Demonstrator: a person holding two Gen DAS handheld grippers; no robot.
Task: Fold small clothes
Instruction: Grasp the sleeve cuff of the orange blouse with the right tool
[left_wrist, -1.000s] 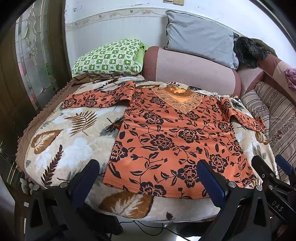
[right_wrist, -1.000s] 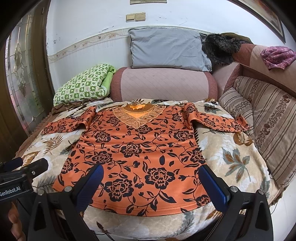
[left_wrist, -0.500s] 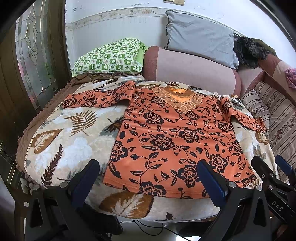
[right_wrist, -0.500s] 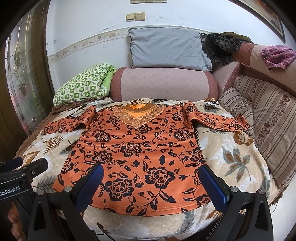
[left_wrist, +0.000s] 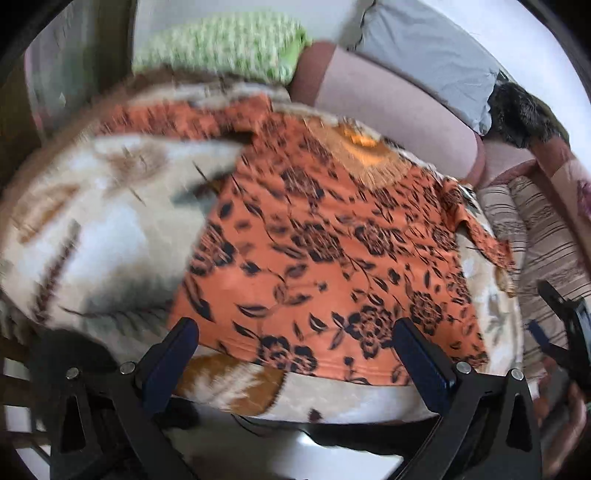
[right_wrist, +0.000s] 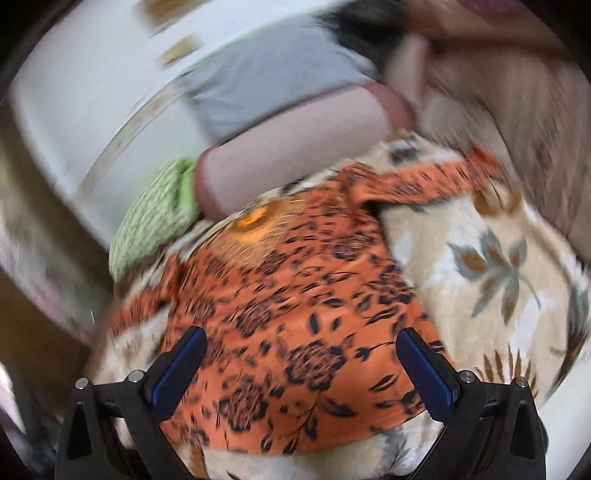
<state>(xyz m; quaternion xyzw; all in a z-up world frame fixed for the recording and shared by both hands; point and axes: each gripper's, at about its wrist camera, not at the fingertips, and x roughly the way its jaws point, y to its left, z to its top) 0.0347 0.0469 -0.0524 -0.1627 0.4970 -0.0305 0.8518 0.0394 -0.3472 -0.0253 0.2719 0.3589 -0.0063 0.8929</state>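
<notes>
An orange blouse with black flowers (left_wrist: 332, 236) lies flat, front up, on a leaf-print blanket (left_wrist: 103, 229), sleeves spread to both sides. It also shows in the right wrist view (right_wrist: 295, 317). My left gripper (left_wrist: 295, 347) is open and empty just above the blouse's near hem, toward its left part. My right gripper (right_wrist: 301, 354) is open and empty over the lower right part of the blouse. The right gripper also shows at the right edge of the left wrist view (left_wrist: 565, 325). Both views are blurred by motion.
A pink sofa backrest (left_wrist: 388, 92) with a grey pillow (left_wrist: 424, 48) and a green checked pillow (left_wrist: 221, 48) stands behind the blanket. Striped cushions (left_wrist: 546, 236) lie at the right. The blanket's front edge (left_wrist: 332, 402) drops off below my grippers.
Both grippers have moved forward and down toward the blouse's hem. The left view has tilted clockwise, the right view anticlockwise. The blouse has not moved.
</notes>
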